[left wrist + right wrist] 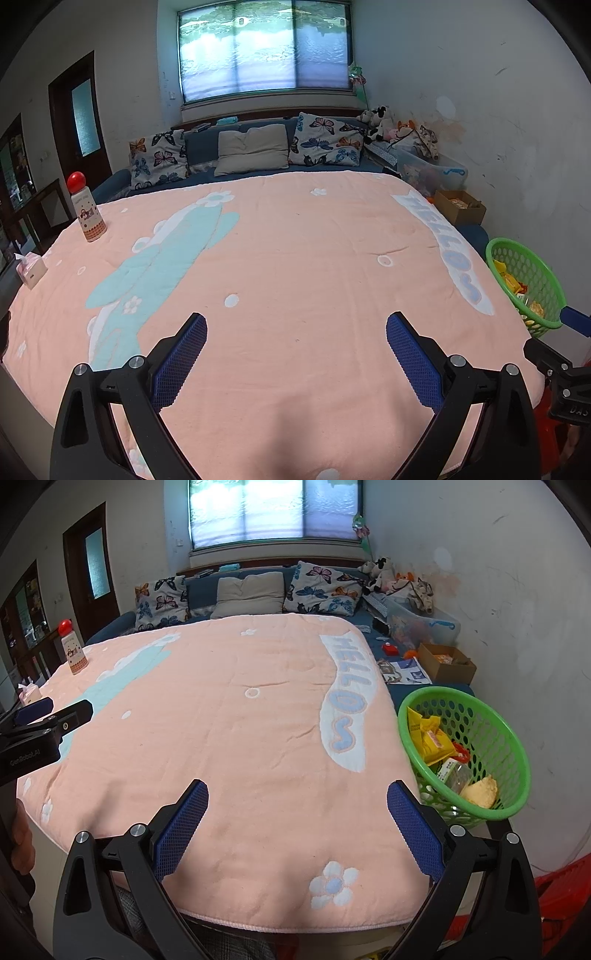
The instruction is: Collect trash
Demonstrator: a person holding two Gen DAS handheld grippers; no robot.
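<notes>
A green plastic basket (491,734) stands just off the right edge of the pink cloth-covered table (229,720). It holds yellow wrappers (430,738), a clear packet and a pale crumpled piece. It also shows in the left wrist view (535,273). My left gripper (295,325) is open and empty above the near part of the table (295,258). My right gripper (297,794) is open and empty over the near right part of the table, left of the basket. The left gripper's fingers (48,716) show at the left edge of the right wrist view.
A bottle with a red cap (86,210) and a tissue box (31,271) stand at the table's far left. A sofa with cushions (255,147), a cardboard box (460,206) and a clear storage bin (436,170) lie beyond. A red object (554,886) sits low right.
</notes>
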